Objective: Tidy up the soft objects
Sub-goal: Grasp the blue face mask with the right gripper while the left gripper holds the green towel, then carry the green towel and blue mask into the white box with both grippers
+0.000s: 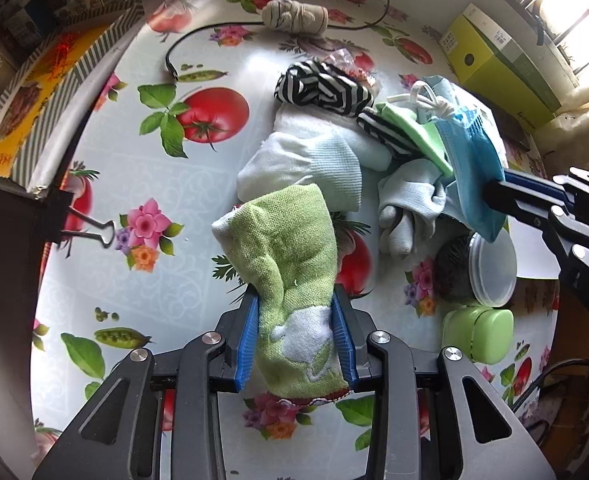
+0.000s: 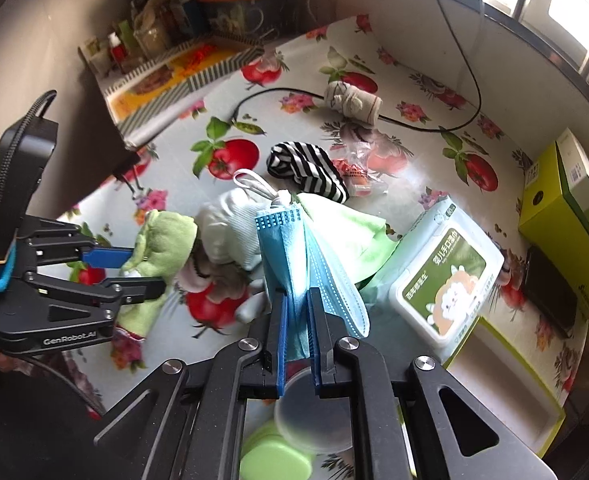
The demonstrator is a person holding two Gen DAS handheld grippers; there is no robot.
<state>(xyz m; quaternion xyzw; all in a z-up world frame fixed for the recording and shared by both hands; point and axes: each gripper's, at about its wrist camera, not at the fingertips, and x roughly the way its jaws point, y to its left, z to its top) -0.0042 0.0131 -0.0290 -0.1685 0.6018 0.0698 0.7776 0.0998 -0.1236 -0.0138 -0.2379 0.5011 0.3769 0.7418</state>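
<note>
Here, low in the frame, the left tool (image 1: 296,336) clamps the green sock (image 1: 290,256); the right tool (image 2: 296,312) pinches the blue mask (image 2: 294,256). Its ear loops (image 2: 254,184) could snag the heap (image 1: 326,148) on the worktop (image 1: 134,184) and drag it

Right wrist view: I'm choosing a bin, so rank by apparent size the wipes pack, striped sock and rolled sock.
1. wipes pack, though it lies nearest the camera
2. striped sock
3. rolled sock, farthest, so possibly understated

table (image 1: 106,184): floral oilcloth | window (image 2: 566,4): bright daylight | walls: probably beige
</note>
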